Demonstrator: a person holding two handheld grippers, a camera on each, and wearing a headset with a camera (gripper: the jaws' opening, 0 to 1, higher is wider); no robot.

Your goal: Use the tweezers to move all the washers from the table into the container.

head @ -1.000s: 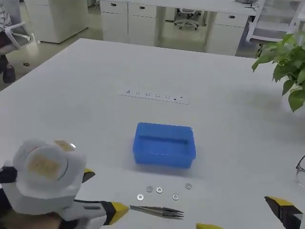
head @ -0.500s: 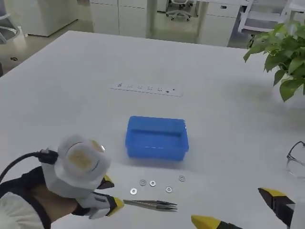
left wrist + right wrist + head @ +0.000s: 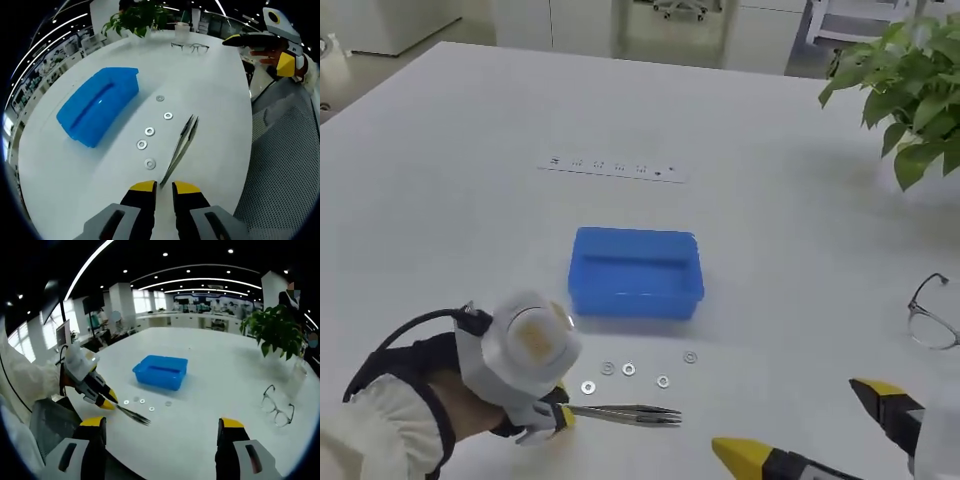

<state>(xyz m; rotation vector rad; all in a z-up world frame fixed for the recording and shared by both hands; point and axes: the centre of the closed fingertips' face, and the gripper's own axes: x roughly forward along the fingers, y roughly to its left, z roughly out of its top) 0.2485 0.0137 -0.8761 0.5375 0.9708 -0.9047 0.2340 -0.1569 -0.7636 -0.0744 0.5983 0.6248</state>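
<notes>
Several small metal washers [image 3: 628,370] lie in a loose row on the white table [image 3: 470,200], just in front of the blue container [image 3: 635,272]. The steel tweezers [image 3: 625,413] lie flat, close to the near side of the washers, tips pointing right. My left gripper [image 3: 560,413] is shut on the tweezers' handle end; in the left gripper view the jaws [image 3: 164,186] pinch that end, with the washers [image 3: 149,131] to the left of the tweezers [image 3: 182,140]. My right gripper [image 3: 810,425] hangs wide open at the near right, holding nothing.
A pair of glasses [image 3: 932,320] rests at the right edge of the table, and a potted plant [image 3: 905,85] stands at the far right. A flush socket strip [image 3: 612,168] sits beyond the container. Office cabinets line the far side.
The head camera has shifted, so the scene sits higher and further left. My left hand has swung further into view, still at the tweezers' handle. Washers and container have not moved.
</notes>
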